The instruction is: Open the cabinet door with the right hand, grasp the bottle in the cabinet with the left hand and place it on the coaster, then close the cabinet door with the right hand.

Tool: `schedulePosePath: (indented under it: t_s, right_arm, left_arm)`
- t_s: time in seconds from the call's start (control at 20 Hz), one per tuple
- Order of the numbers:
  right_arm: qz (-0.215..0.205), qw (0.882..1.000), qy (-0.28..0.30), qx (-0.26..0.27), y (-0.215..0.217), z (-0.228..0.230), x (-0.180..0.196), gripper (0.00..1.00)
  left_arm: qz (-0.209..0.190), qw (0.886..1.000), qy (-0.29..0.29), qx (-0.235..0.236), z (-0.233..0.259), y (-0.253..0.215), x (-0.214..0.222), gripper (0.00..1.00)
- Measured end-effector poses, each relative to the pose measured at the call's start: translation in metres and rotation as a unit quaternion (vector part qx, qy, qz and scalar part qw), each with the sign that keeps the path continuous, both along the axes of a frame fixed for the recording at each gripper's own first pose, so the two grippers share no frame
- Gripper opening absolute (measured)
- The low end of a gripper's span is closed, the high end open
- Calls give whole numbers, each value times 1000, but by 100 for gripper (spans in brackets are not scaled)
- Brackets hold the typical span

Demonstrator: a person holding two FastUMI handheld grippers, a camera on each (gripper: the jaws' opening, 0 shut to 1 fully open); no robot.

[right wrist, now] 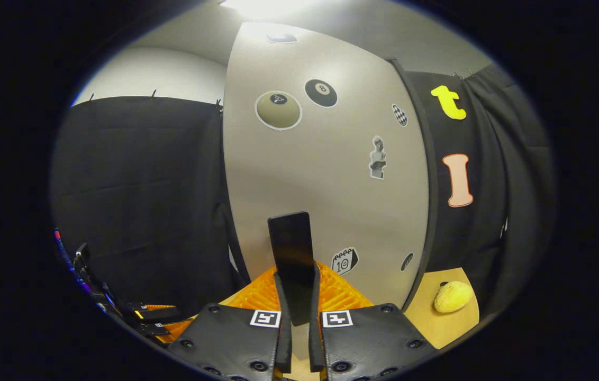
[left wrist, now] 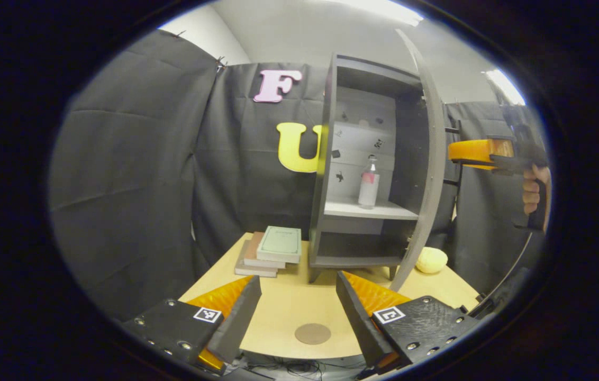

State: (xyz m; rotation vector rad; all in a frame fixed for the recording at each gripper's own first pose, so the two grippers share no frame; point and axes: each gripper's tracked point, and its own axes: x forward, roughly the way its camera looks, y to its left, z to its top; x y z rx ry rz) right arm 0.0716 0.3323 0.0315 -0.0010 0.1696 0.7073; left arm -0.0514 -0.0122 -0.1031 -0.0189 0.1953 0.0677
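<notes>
Clear bottle [left wrist: 369, 183] stood upright, nozzle up, inside the cabinet [left wrist: 363, 159]; left gripper [left wrist: 298, 307] gaped, right gripper [right wrist: 299, 312] clenched the door handle [right wrist: 290, 248].

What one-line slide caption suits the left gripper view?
Open left tongs face the open cabinet, bottle on its shelf, coaster waiting below.

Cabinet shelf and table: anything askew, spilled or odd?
Nothing stands out. The bottle stands upright on the cabinet shelf, the door is swung open, the books are stacked loosely, and the coaster lies flat.
</notes>
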Motion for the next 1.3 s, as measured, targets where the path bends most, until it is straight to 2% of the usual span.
schedulePosePath:
  t_s: [0.05, 0.15, 0.25, 0.3, 0.4, 0.5, 0.7, 0.8, 0.95, 1.0, 1.1, 1.2, 1.3]
  right_arm:
    - [-9, 1000, 4, 4, 0, 0, 1, 14]
    - [-33, 999, 20, 12, -5, -1, 1, 12]
    - [-55, 998, 20, 11, -10, -1, 2, 14]
    - [-66, 998, 20, 10, -14, -1, 2, 12]
    - [-88, 996, 23, 10, -22, -1, 4, 14]
    - [-108, 994, 27, 8, -29, -2, 4, 14]
    - [-151, 988, 29, 25, -39, 2, 6, 13]
    - [-179, 984, 14, 18, -46, 0, 15, 5]
    - [-221, 975, 5, 13, -66, 3, 21, 5]
    - [-231, 973, 4, 13, -69, 3, 22, 0]
    - [-234, 972, 10, 21, -68, 2, 20, 4]
    - [-227, 973, 18, 36, -60, 2, 17, 0]
    - [-226, 973, 18, 36, -62, 2, 15, 5]
  left_arm:
    - [-10, 1000, -1, -1, 1, -7, 6, 89]
    - [-28, 1000, -2, -3, 2, -20, 19, 87]
    - [-47, 999, -5, -10, 5, -36, 32, 87]
    - [-56, 998, -7, -14, 7, -45, 35, 89]
    - [-75, 997, -6, -20, 3, -62, 42, 87]
    - [-93, 995, -3, -20, -1, -77, 48, 89]
    - [-121, 992, 6, -15, -12, -94, 58, 87]
    - [-130, 991, 6, -17, -13, -102, 63, 87]
    - [-139, 990, 9, -16, -14, -107, 69, 87]
    - [-141, 990, 9, -16, -14, -108, 70, 86]
    - [-144, 989, 13, -17, -15, -110, 71, 87]
    - [-149, 989, 15, -18, -17, -109, 75, 87]
    - [-151, 988, 18, -15, -16, -107, 80, 87]
